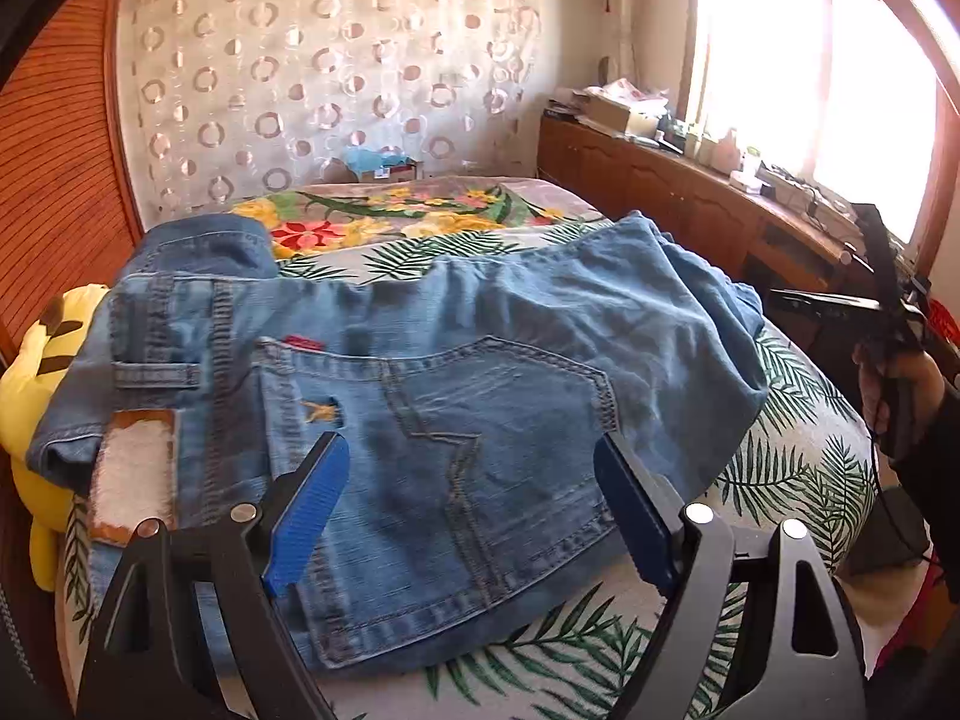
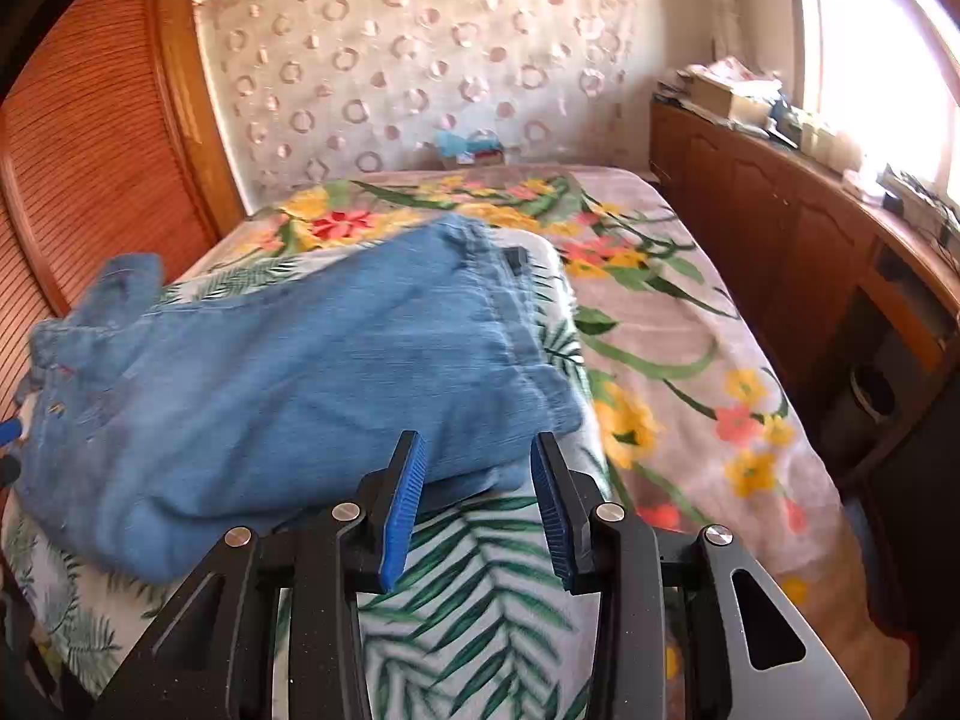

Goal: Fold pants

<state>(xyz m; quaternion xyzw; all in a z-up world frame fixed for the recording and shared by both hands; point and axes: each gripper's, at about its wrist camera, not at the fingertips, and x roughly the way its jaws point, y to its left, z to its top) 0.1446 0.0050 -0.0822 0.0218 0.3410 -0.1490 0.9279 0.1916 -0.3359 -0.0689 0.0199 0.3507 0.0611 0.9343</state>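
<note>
Blue jeans (image 1: 480, 330) lie folded on the bed, a back pocket and the waistband facing up at the left end. My left gripper (image 1: 471, 441) hovers over that pocket, its blue pads wide apart and off the cloth. In the right wrist view the jeans (image 2: 300, 360) stretch off to the left. My right gripper (image 2: 478, 438) sits at their near right edge, open, with a moderate gap and nothing pinched. A person's hand (image 1: 900, 378) holds the right gripper at the right edge of the left wrist view.
The jeans rest on a palm-leaf cover (image 2: 468, 570) over a floral blanket (image 2: 660, 330). A yellow plush toy (image 1: 36, 360) lies at the bed's left side beside a louvred wooden door (image 1: 60, 150). A cluttered wooden cabinet (image 2: 750, 192) runs along the right under the window.
</note>
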